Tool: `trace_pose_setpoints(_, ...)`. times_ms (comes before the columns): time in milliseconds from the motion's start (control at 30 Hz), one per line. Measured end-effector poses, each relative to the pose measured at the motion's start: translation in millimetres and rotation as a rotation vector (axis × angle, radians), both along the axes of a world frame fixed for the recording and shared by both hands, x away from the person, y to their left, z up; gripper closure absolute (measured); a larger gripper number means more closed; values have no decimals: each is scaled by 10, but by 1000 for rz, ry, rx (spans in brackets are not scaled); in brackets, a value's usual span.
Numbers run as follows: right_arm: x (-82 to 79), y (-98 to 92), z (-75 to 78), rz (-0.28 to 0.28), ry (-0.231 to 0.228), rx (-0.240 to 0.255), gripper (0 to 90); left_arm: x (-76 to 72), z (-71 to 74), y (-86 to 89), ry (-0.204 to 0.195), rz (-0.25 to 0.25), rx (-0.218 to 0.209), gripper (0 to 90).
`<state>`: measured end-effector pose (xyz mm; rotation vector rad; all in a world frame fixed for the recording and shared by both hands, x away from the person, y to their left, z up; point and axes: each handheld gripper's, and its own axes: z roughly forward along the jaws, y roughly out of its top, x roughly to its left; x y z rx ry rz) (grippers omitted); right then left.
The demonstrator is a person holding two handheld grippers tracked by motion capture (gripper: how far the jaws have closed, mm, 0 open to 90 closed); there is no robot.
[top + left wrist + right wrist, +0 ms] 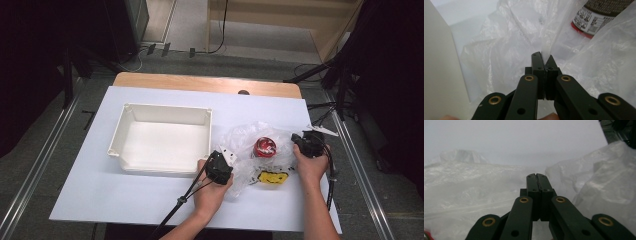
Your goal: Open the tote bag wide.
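White sheeting covers the wooden counter, and on it a crumpled clear plastic bag lies just to the right of an open white rectangular plastic bin. Inside the bag sit a red-lidded round jar and, nearer the person, a flat yellow packet with black markings. The left gripper, held in the person's left hand, meets the bag at its left edge, close to the bin's near right corner; in the left gripper view the jaws are clenched together with a thin fold of the clear film rising from between their tips (the jar's printed label shows through the plastic at the upper right). The right gripper, held in the right hand, is at the bag's right edge. In the right gripper view its jaws are likewise pressed together, with rumpled film on both sides of them; whether any plastic is pinched between the tips cannot be told. A black cable trails from the left gripper toward the near edge of the counter.
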<state>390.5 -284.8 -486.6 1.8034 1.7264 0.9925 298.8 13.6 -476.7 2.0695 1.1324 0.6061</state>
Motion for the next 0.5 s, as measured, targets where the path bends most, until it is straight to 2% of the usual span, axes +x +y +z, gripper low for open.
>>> trace_pose_setpoints(67,-10,10,-26,11,5,-13,893,-20,8,2,-17,-3,-11,900)
trace_pose_setpoints(100,-22,11,-14,17,-3,-17,823,-33,17,4,-25,-14,-27,898)
trace_pose_setpoints(133,-38,17,12,10,-15,-6,695,-51,27,8,-31,-19,-31,851)
trace_pose_setpoints(167,-55,17,45,4,-25,4,624,-74,43,20,-40,-25,-39,806)
trace_pose_setpoints(233,-119,25,137,31,-58,53,552,-128,98,48,-62,-32,-66,712)
trace_pose_setpoints(333,-272,69,307,84,-114,63,506,-195,202,100,-71,-69,-140,627)
trace_pose_setpoints(433,-446,78,456,124,-173,74,473,-252,294,145,-76,-97,-206,605)
trace_pose_setpoints(500,-565,85,521,127,-203,78,490,-303,332,142,-97,-109,-200,617)
